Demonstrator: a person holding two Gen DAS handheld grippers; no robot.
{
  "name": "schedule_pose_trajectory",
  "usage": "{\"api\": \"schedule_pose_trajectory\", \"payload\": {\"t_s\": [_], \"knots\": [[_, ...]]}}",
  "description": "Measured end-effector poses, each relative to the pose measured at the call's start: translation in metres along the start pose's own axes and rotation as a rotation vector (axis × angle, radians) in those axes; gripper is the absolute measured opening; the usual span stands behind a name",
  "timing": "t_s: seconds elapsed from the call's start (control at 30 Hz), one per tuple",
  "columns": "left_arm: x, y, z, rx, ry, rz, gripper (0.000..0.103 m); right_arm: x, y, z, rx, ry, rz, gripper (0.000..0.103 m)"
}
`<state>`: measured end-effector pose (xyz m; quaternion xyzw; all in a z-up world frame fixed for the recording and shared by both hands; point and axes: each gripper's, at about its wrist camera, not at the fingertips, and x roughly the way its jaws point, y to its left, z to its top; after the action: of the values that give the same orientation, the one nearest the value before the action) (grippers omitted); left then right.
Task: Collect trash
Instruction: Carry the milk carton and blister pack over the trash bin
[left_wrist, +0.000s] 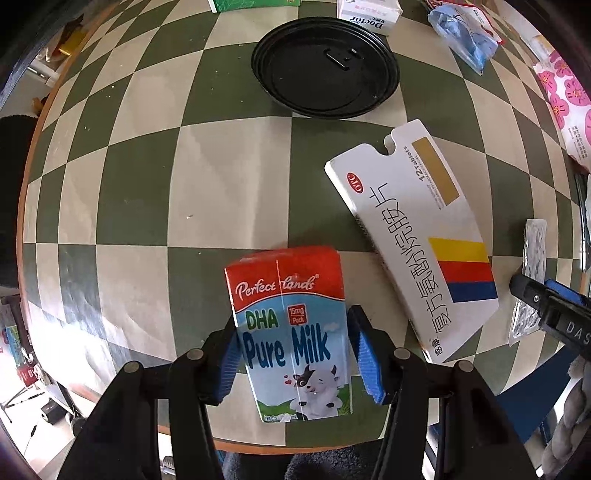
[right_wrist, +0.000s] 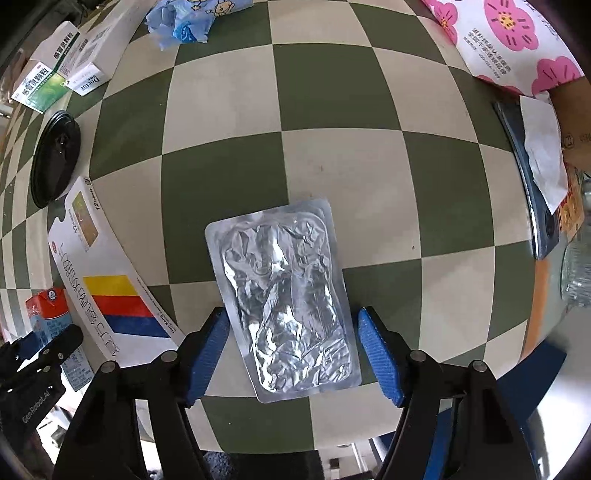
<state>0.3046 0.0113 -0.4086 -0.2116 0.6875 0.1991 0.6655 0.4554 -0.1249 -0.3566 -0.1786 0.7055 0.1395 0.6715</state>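
Note:
A red and blue "Pure Milk" carton lies on the checkered table near its front edge. My left gripper straddles it, blue pads on both sides and touching or nearly touching it. A crumpled silver foil blister sheet lies flat on the table. My right gripper is open around its near end, pads a little clear of it. A long white medicine box with yellow, red and blue stripes lies between the two; it also shows in the right wrist view.
A black round lid sits farther back. White and green medicine boxes, a crumpled blue wrapper and a pink flowered pack lie at the far side. A blue tray with white paper is at the right edge.

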Motion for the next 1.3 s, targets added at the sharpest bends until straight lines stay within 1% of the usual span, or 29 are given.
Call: {"api": "schedule_pose_trajectory", "payload": {"t_s": [0.07,0.1,0.17,0.23,0.27,0.3,0.33,0.47,0.53,0.63,0.77,0.83,0.93,1.0,1.03,1.1,1.2,1.3], "knots": [[0.0,-0.001,0.0,-0.001,-0.006,0.001,0.052,0.002,0.001,0.004,0.002,0.005,0.014,0.075],[-0.007,0.005,-0.004,0.0,-0.006,0.0,0.052,0.001,0.001,0.006,-0.006,-0.001,0.011,0.075],[-0.007,0.005,-0.004,-0.003,-0.006,0.0,0.051,0.0,0.001,0.008,-0.007,-0.012,0.012,0.075],[-0.009,0.002,-0.008,-0.003,-0.008,0.0,0.051,-0.002,0.001,0.009,-0.008,-0.025,0.012,0.074],[-0.009,0.007,-0.015,-0.003,-0.01,0.0,0.051,-0.003,0.002,0.008,-0.009,-0.03,0.011,0.074],[-0.009,0.008,-0.017,-0.002,-0.012,-0.001,0.05,-0.004,0.002,0.007,-0.01,-0.034,0.011,0.072],[-0.01,0.009,-0.017,0.001,-0.017,-0.001,0.046,-0.008,-0.001,-0.015,-0.016,-0.041,0.013,0.068],[-0.018,0.008,-0.021,0.021,-0.038,-0.001,0.046,-0.014,0.007,-0.024,-0.018,-0.05,0.003,0.068],[-0.026,0.008,-0.024,0.03,-0.059,0.002,0.046,-0.017,0.005,-0.026,-0.006,-0.059,0.014,0.068],[-0.042,0.006,-0.029,0.039,-0.098,0.003,0.046,-0.035,0.003,-0.028,0.01,-0.084,0.045,0.068],[-0.07,0.006,-0.038,0.054,-0.175,0.02,0.046,-0.063,0.009,-0.035,0.001,-0.141,0.065,0.068],[-0.086,0.008,-0.045,0.052,-0.212,0.012,0.046,-0.079,0.016,-0.041,-0.01,-0.173,0.072,0.068],[-0.11,0.017,-0.059,0.042,-0.267,-0.011,0.046,-0.103,0.023,-0.055,-0.015,-0.222,0.087,0.068],[-0.125,0.03,-0.07,0.034,-0.306,-0.025,0.046,-0.12,0.031,-0.07,-0.014,-0.255,0.102,0.068],[-0.132,0.035,-0.075,0.032,-0.322,-0.032,0.046,-0.125,0.028,-0.074,-0.014,-0.266,0.11,0.068],[-0.146,0.049,-0.086,0.028,-0.357,-0.045,0.046,-0.14,0.035,-0.093,-0.012,-0.297,0.128,0.068],[-0.159,0.073,-0.105,0.03,-0.399,-0.058,0.046,-0.152,0.051,-0.126,-0.013,-0.336,0.147,0.068],[-0.165,0.099,-0.131,0.038,-0.423,-0.074,0.046,-0.145,0.077,-0.155,-0.011,-0.369,0.155,0.068]]}}
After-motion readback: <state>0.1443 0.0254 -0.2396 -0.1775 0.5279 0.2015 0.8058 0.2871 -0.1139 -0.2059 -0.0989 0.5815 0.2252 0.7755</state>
